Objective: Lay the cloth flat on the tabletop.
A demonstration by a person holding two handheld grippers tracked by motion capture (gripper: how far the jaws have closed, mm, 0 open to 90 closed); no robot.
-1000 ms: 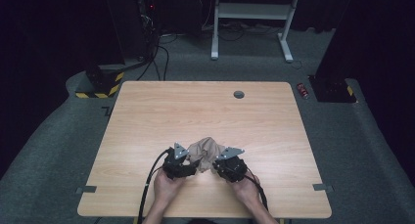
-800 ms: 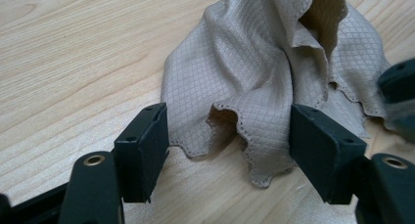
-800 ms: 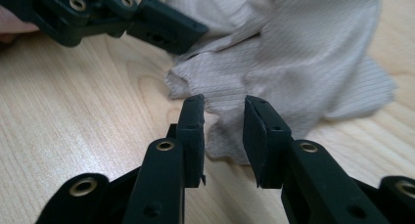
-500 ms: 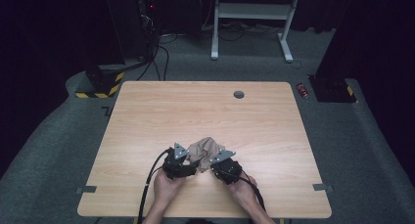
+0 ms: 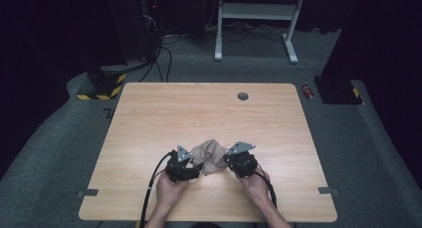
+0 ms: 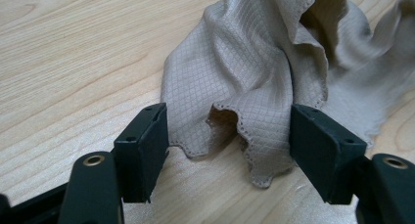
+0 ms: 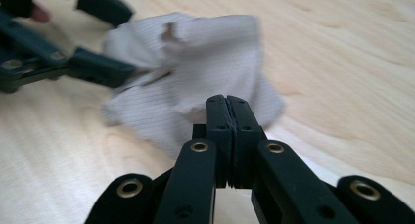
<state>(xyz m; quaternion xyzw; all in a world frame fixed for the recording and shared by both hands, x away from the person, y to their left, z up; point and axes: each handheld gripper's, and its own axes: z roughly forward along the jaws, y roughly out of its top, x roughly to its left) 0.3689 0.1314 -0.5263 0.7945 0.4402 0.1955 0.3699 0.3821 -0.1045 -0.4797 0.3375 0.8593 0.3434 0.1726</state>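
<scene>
Beige cloth (image 5: 209, 156) lies crumpled in a heap on the wooden table (image 5: 199, 108), between the two grippers. Left gripper (image 6: 227, 136): jaws wide apart, straddling a hanging scalloped fold of the cloth; the hem sits between the jaws, closer to the right-hand one, and whether it touches either pad cannot be told. Nothing is clamped on this side. Right gripper (image 7: 227, 111): jaws pressed together with no visible gap; the cloth lies just beyond and around the tips. From the right gripper view it cannot be told whether a thin layer of fabric is pinched between the pads or whether they are closed on nothing. In that view the left gripper appears at upper left, its jaws reaching the far edge of the heap. High view: both grippers flank the heap, left gripper (image 5: 191, 163) and right gripper (image 5: 230, 161) both right against it. Judgement on progress: early. The cloth is bunched, not spread or folded flat. The left grip is lined up but not closed. Remaining: close the left on the hem, confirm the right hold, then draw the cloth out.
</scene>
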